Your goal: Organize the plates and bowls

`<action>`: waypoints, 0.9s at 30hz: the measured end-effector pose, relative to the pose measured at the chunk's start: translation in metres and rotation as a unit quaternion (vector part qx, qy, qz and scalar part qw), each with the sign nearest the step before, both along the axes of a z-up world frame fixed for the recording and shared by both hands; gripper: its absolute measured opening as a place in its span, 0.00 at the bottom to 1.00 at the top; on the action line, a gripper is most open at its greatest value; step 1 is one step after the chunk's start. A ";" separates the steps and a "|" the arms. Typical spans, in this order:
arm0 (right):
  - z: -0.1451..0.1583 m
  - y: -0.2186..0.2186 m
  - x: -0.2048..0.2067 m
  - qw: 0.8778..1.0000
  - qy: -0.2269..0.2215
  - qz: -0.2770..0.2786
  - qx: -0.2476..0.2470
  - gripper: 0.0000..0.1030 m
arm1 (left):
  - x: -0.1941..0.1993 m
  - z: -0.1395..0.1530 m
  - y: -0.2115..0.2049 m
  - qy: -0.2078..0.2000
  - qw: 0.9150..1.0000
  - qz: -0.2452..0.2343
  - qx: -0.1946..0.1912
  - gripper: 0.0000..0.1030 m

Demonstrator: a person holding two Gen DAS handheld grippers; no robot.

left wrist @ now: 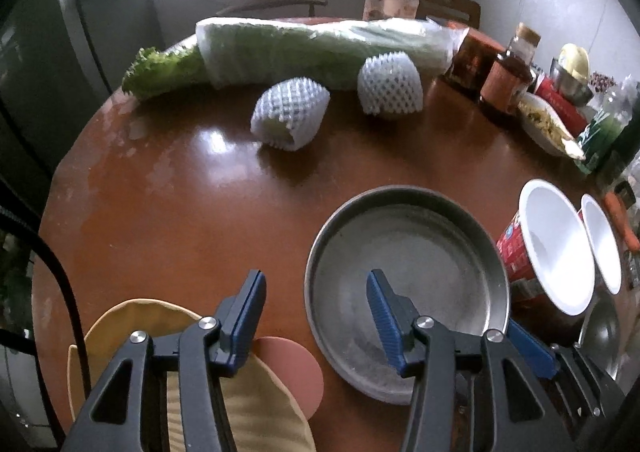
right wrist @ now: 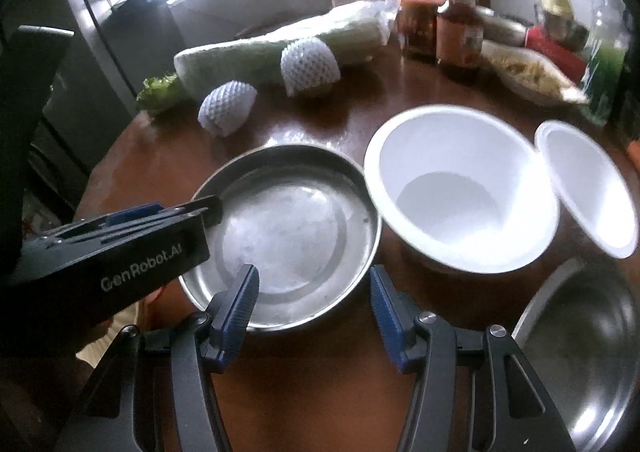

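Two grippers hang over the near edge of a round brown table (left wrist: 180, 220), both pointing steeply down. The left gripper (left wrist: 316, 298) has its jaws spread, one finger over bare wood and the other over the near-left rim of the metal plate (left wrist: 404, 248); nothing sits pinched between the pads. The right gripper (right wrist: 314, 300) is likewise spread and empty, its fingers straddling the plate's near rim without pressing it. Beside the left gripper lie a yellow plate (left wrist: 132, 322) and a small pink disc (left wrist: 298, 368), partly overlapped.

That metal plate looks thin, stiff and light, with a short upright wall; its polished surface is probably slippery, so the wall edge seems the best place to pinch, one pad inside and one outside. Just right of it stand two white bowls: a large white bowl (right wrist: 460, 188) touching a smaller white bowl (right wrist: 588, 188) that leans tilted. They look like light plastic, easy to tip, best taken at the lip. A steel bowl (right wrist: 584, 352) sits nearest on the right.

Farther back lie two foam-netted fruits (left wrist: 290, 114), a wrapped cabbage (left wrist: 320, 48), then jars and bottles (left wrist: 508, 76).
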State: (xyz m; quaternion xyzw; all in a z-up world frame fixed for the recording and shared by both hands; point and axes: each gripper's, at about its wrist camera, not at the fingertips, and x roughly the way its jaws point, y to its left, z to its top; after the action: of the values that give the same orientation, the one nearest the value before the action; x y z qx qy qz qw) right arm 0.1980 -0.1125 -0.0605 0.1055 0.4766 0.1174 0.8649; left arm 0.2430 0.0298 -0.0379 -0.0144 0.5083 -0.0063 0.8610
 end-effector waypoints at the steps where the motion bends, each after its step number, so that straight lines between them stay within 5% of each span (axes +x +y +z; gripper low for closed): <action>1: -0.002 0.000 0.001 1.000 0.006 0.002 0.007 0.57 | 0.000 -0.003 -0.001 0.007 1.000 -0.002 0.002 0.45; 10: -0.001 0.011 -0.021 0.999 -0.016 0.037 -0.004 0.53 | -0.015 -0.004 -0.013 0.013 0.999 -0.034 0.033 0.41; 27: 0.005 -0.001 -0.088 0.996 -0.016 0.082 -0.018 0.52 | -0.068 0.012 -0.024 -0.001 0.997 -0.074 0.027 0.41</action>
State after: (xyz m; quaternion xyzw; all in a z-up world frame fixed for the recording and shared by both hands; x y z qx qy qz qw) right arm 0.1096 -0.1133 -0.0560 0.0488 0.4716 0.1814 0.8616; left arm 0.1749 0.0055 -0.0259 0.0466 0.5070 -0.0558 0.8589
